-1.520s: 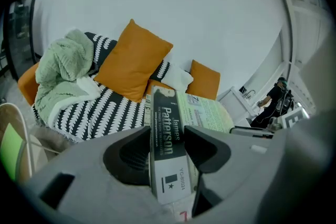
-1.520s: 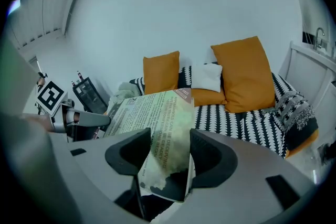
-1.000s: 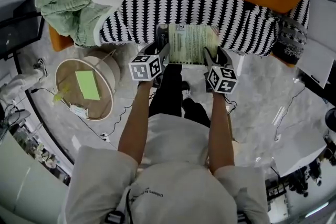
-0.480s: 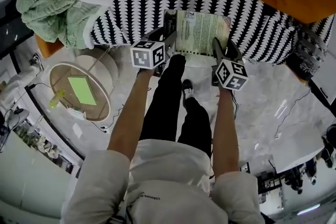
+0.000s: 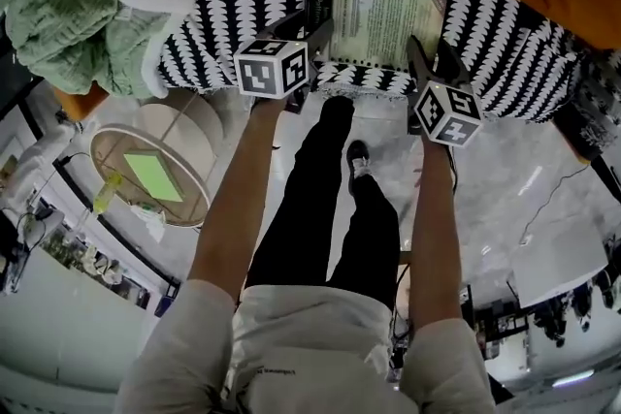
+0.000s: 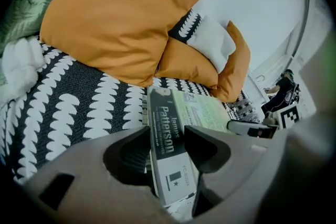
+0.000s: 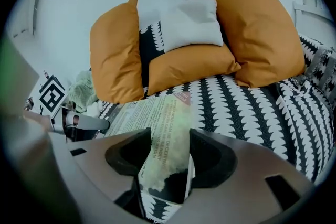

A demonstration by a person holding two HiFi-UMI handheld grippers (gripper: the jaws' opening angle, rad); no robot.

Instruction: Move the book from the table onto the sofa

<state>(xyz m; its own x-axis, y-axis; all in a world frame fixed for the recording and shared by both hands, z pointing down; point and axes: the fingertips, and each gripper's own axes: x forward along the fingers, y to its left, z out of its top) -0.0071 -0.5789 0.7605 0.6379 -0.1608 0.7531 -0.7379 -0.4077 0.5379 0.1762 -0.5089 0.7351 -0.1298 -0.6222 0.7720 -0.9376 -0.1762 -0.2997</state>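
Left gripper (image 5: 312, 26) is clamped on the spine edge of the book (image 5: 380, 10). In the left gripper view the 2 jaws of the left gripper (image 6: 167, 147) pinch that dark spine from above and below. Right gripper (image 5: 423, 53) grips the opposite edge. In the right gripper view the right gripper (image 7: 167, 157) has its jaws closed on the pale green cover of the book (image 7: 157, 113). So it is a 2-sided hold, with the book roughly flat, cover up.

The book sits at upper centre of the head view, over the front strip of the sofa (image 5: 243, 5). Cannot tell if its underside touches the seat yet. The table (image 5: 116, 145) is at middle left, well apart from the book.

Step in hand, as I judge it: set the book down on the seat.
- Keep both grippers level so the book does not twist or sag between them.
- Carry it a bit further in, since near the front edge it could slide off to the floor (image 5: 505, 179).
- Aim for the bare patterned seat, short of the orange cushions (image 7: 262, 29).
- Stay clear of the blanket (image 5: 58, 5) at upper left.
- Lower until the seat takes the weight, then open both sets of jaws together.
- Pull straight back. The cover is soft, so dragging would shift the book.
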